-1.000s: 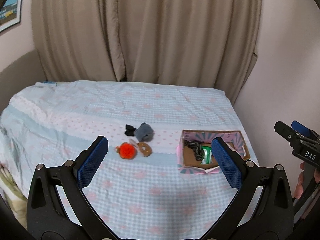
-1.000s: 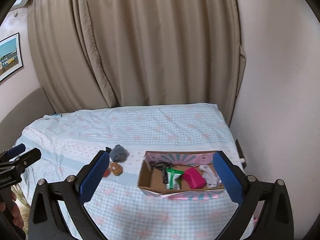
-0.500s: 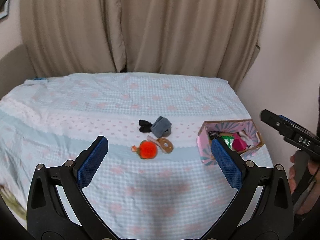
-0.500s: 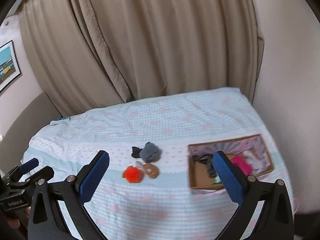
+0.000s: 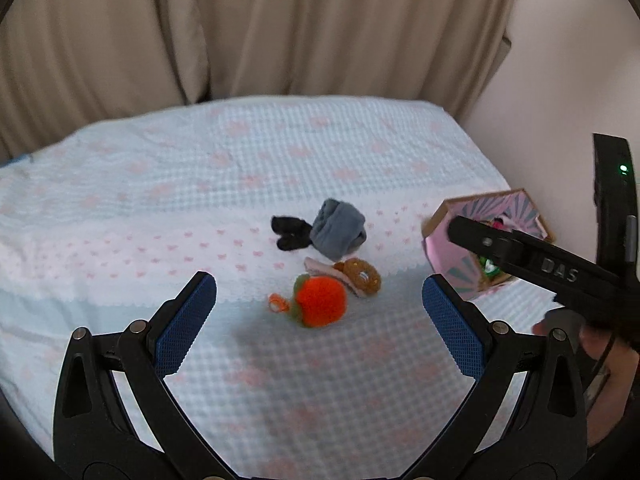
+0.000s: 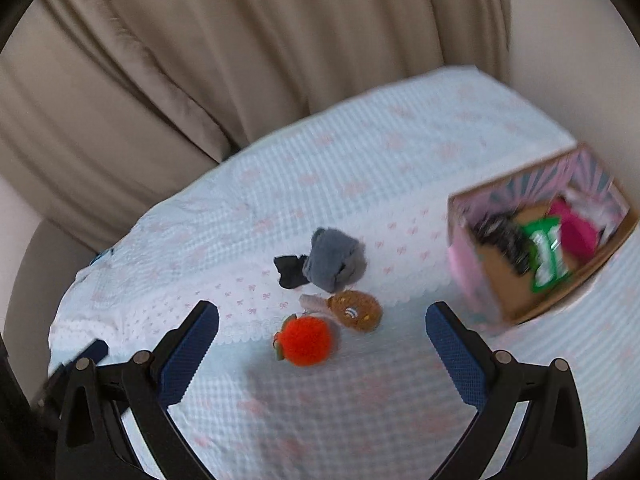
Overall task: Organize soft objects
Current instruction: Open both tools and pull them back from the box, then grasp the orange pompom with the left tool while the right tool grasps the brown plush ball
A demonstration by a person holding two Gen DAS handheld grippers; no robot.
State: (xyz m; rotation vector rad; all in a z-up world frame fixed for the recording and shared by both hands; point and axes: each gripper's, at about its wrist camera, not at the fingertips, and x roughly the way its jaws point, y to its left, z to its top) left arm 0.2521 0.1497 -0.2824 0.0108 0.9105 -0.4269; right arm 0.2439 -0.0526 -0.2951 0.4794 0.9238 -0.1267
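Note:
Several soft toys lie in a cluster mid-bed: a fuzzy orange ball (image 5: 320,300) (image 6: 307,342), a brown knitted piece (image 5: 360,276) (image 6: 354,310), a grey rolled sock (image 5: 338,230) (image 6: 334,260) and a black sock (image 5: 290,232) (image 6: 292,272). A pink cardboard box (image 5: 452,256) (image 6: 476,276) at the right holds a green packet (image 6: 546,254), a magenta item (image 6: 576,230) and something dark. My left gripper (image 5: 320,326) is open, hovering just short of the orange ball. My right gripper (image 6: 322,350) is open too, with the ball near its gap.
The bed (image 5: 200,184) has a light blue checked cover with pink bows. Beige curtains (image 5: 260,28) hang behind it and a pale wall (image 5: 560,60) runs close along the right. The right gripper's black body (image 5: 532,264) crosses in front of the box in the left wrist view.
Both grippers have moved closer to the toy cluster and tilted down toward it. The right gripper swung left, away from the box. Both stayed open.

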